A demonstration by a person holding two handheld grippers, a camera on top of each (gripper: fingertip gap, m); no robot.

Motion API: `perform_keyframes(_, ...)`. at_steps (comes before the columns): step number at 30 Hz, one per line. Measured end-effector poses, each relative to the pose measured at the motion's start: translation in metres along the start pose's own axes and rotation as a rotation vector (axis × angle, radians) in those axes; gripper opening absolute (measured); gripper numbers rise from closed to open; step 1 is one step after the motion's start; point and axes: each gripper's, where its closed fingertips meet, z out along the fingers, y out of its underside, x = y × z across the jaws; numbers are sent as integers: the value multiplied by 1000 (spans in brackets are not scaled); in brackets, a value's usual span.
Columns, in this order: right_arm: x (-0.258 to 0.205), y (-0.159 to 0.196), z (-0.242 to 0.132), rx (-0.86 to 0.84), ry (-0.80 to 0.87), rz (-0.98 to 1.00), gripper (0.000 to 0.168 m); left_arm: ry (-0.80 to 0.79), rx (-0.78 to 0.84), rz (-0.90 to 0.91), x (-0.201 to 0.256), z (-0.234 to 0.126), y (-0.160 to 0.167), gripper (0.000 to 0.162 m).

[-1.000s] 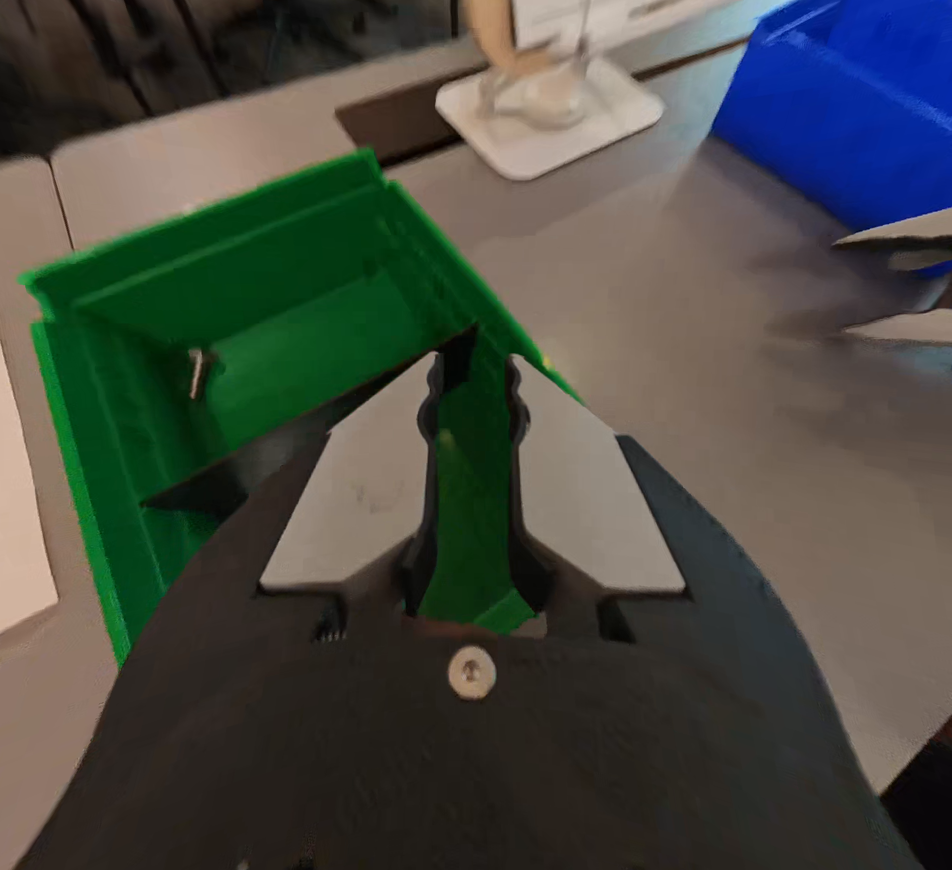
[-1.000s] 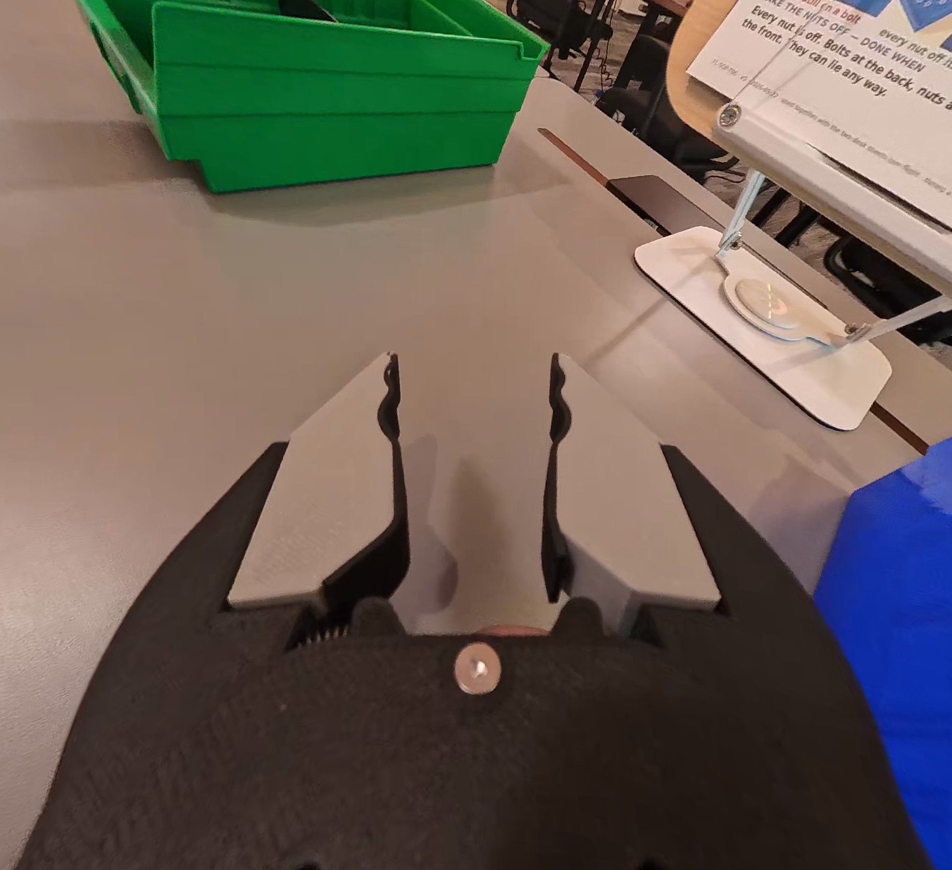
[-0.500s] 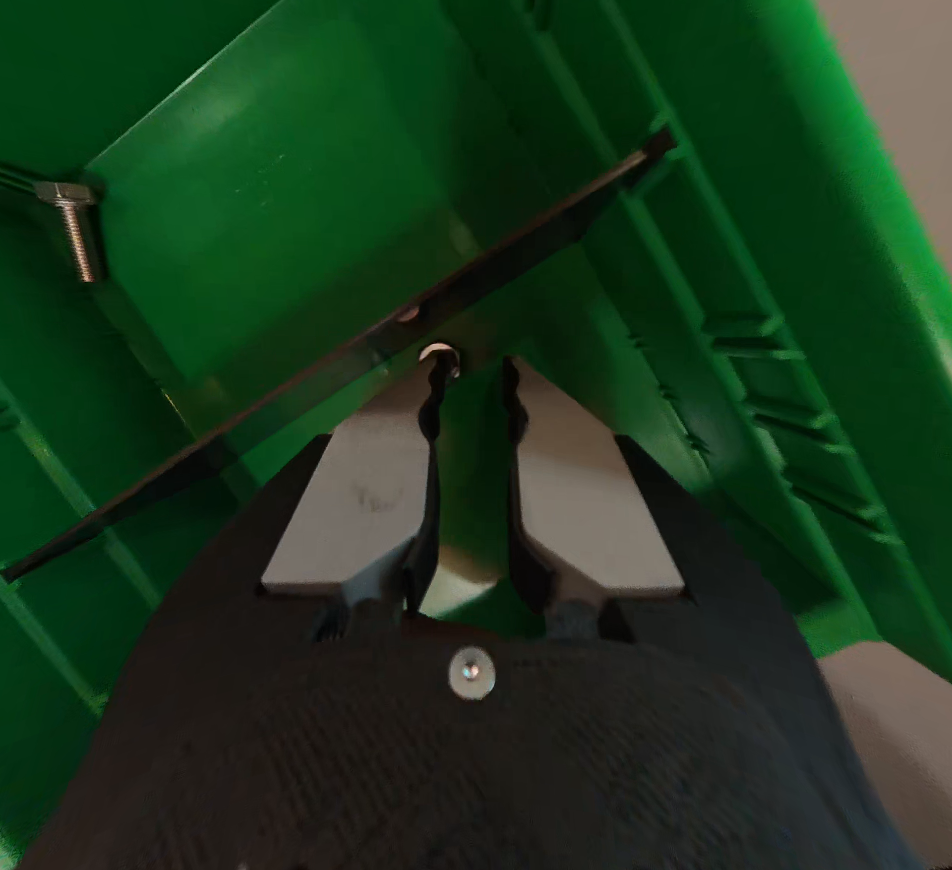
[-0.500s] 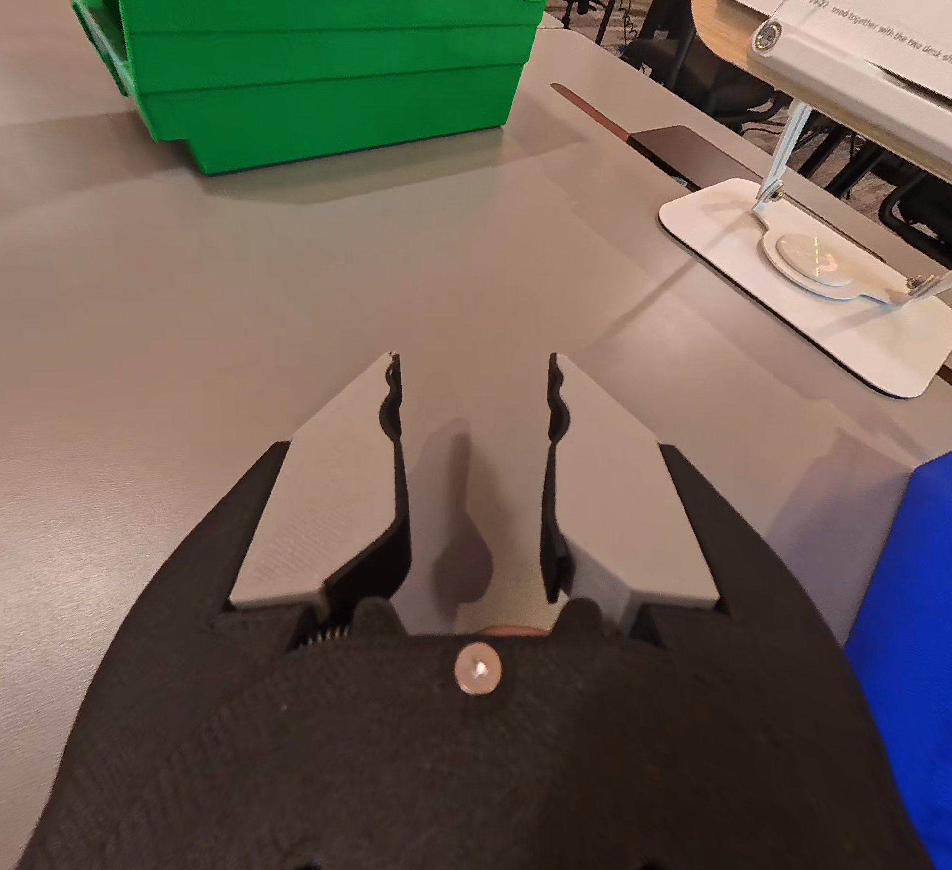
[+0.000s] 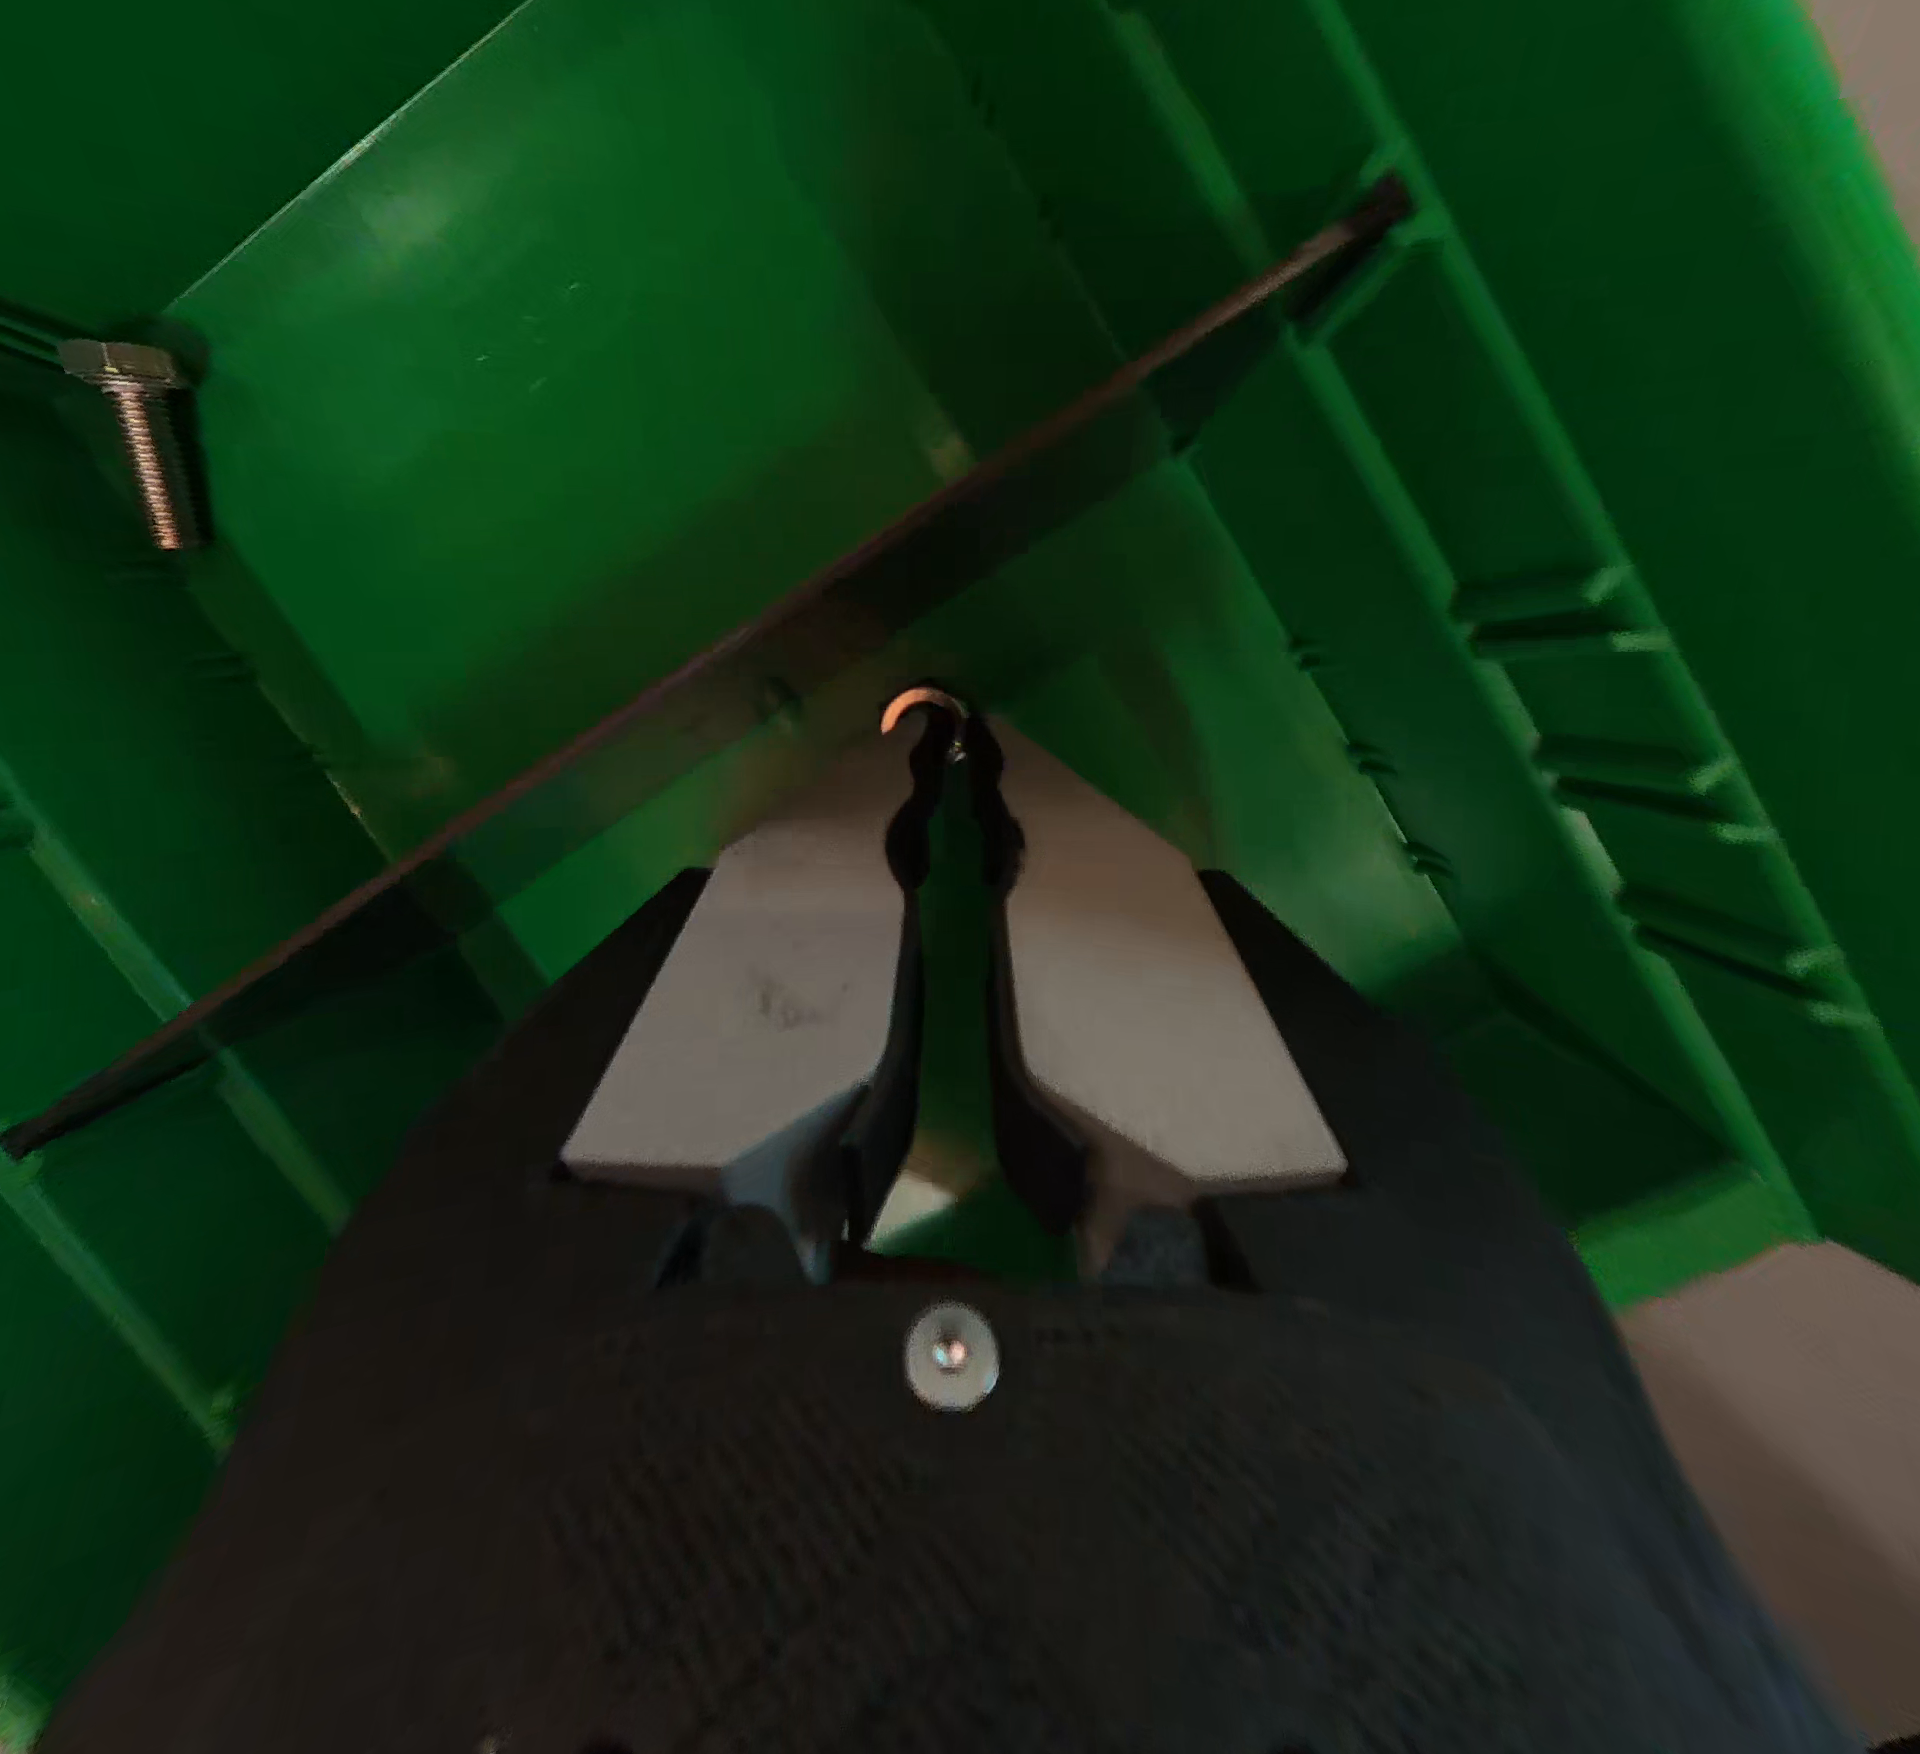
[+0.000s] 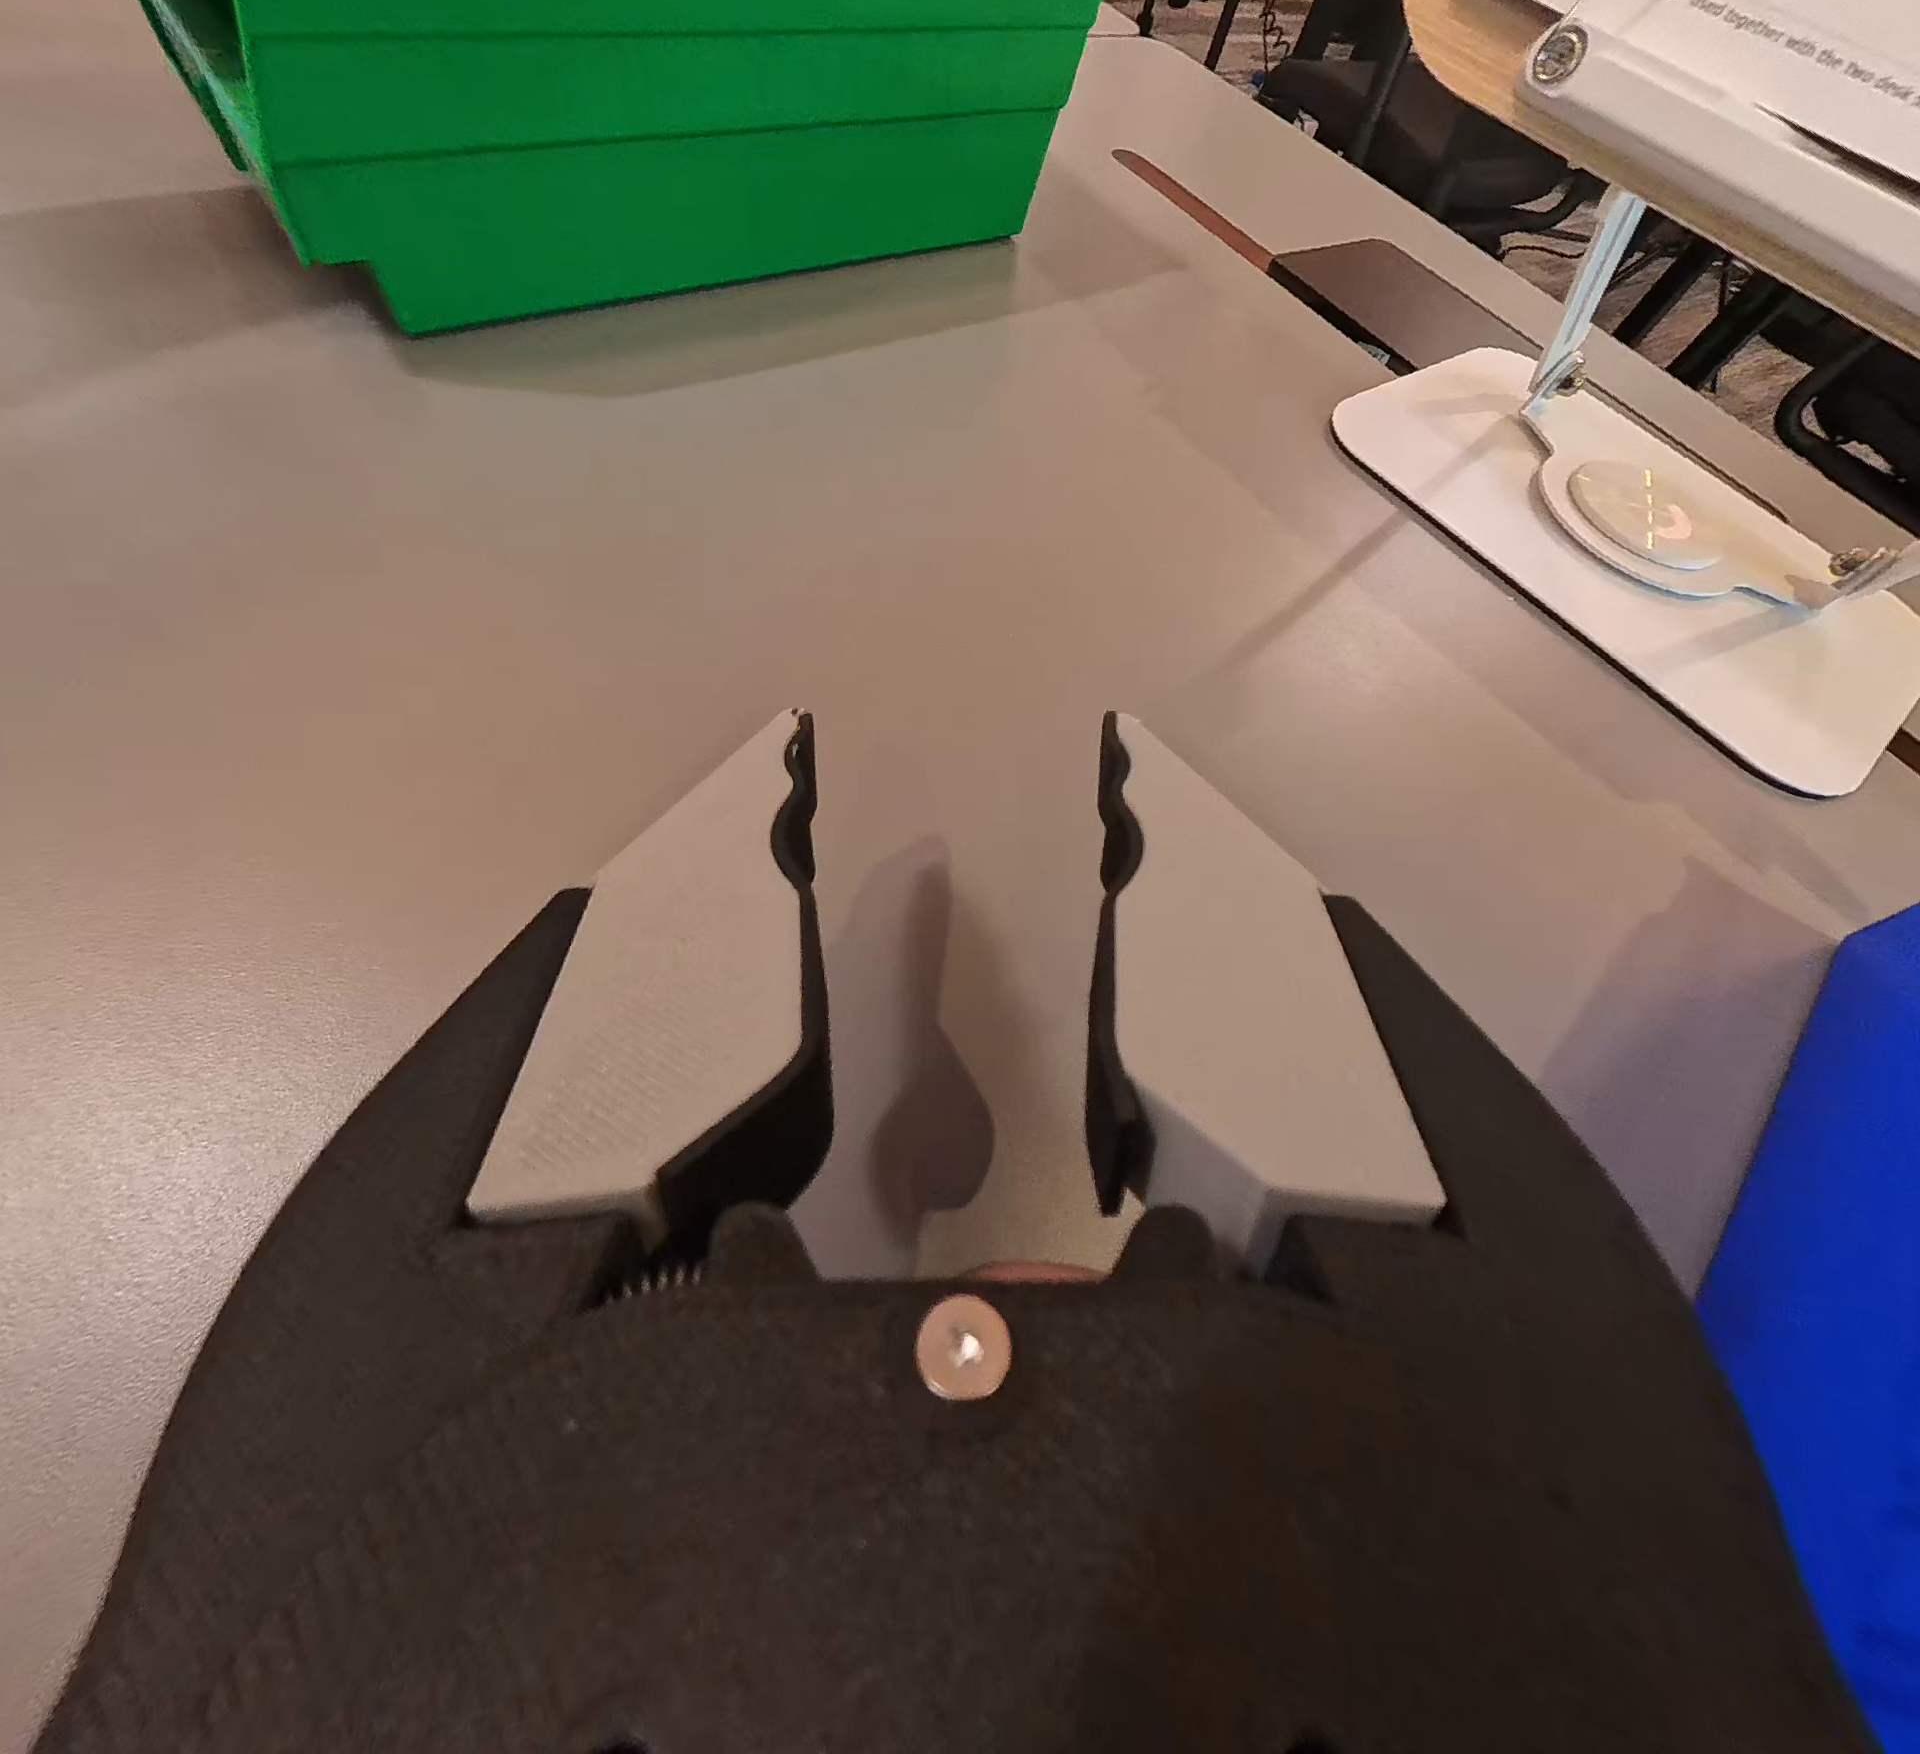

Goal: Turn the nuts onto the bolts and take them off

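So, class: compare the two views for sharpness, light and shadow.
Left wrist view: dim, soft and slightly smeared inside the green bin, though the bolt stays readable. Right wrist view: bright and crisp, the right gripper throwing a shadow on the table; wide-angle bending at the edges.

We see the bin (image 6: pixel 665 135) on the table (image 6: pixel 520 582) at far left, the stand (image 6: pixel 1621 551) at far right; inside the bin, the divider (image 5: pixel 727 655) crosses, the bolt (image 5: pixel 145 447) beyond it at left, the nut (image 5: pixel 920 709) just this side
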Motion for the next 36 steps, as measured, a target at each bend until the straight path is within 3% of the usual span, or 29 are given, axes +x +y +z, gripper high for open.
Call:
perform_keyframes(6, -1, -3, -1, 10, -3, 0, 52, -113, 70, 115, -4, -66, -22, 2)
perform_keyframes(12, -2, -5, -1, 13, 7, -13, 52, 102, 237, 255, 89, -115, -70, 2)
perform_keyframes(15, 0, -10, -5, 43, 17, -20, 52, 259, 229, 369, 155, -104, -73, 2)
perform_keyframes(21, 13, -27, -22, 138, 52, 3, 52, 350, 102, 474, 226, -40, -51, 2)
perform_keyframes(27, 12, -24, -21, 121, 50, -2, 52, 354, 5, 434, 235, 0, -35, 8)
perform_keyframes(29, 10, -23, -20, 116, 49, -15, 52, 363, -5, 423, 235, 1, -33, 18)
perform_keyframes(36, 7, -22, -18, 103, 46, -33, 52, 393, 12, 420, 239, -13, -35, 24)
